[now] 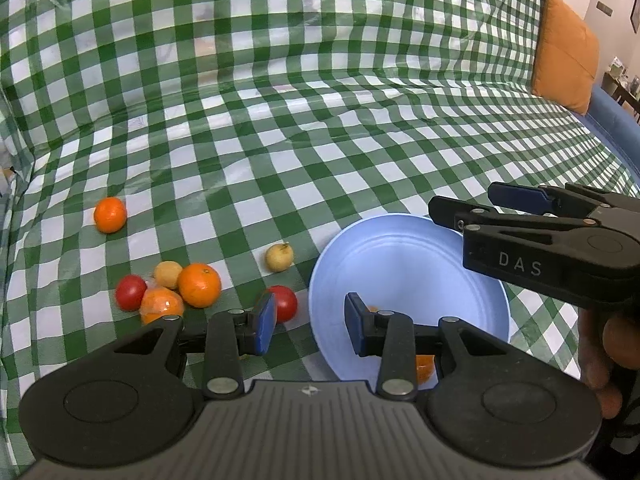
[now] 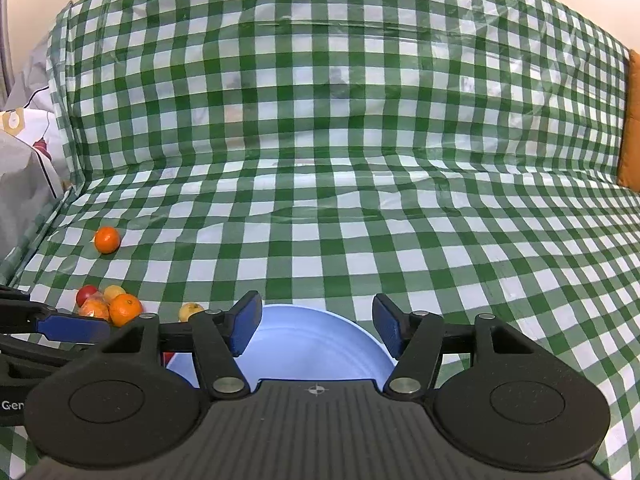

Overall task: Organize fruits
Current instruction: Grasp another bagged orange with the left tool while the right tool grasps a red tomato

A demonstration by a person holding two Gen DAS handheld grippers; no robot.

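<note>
A light blue bowl [image 1: 404, 280] sits on the green checked cloth and holds an orange [image 1: 425, 368], mostly hidden behind my left gripper. My left gripper [image 1: 310, 326] is open and empty over the bowl's left rim. A red tomato [image 1: 285, 302] lies just past its left pad. A cluster of an orange [image 1: 199, 285], a wrapped orange [image 1: 161, 304], a red tomato [image 1: 130, 292] and a yellow fruit [image 1: 168, 273] lies to the left. A pale fruit [image 1: 279, 257] and a lone orange [image 1: 110, 214] lie apart. My right gripper [image 2: 316, 328] is open and empty above the bowl [image 2: 312, 348].
The checked cloth [image 2: 320, 140] covers a sofa seat and backrest. An orange cushion [image 1: 566, 48] stands at the far right. Grey and white fabric [image 2: 24, 168] is piled at the left end. My right gripper shows in the left wrist view [image 1: 460, 204] over the bowl's far rim.
</note>
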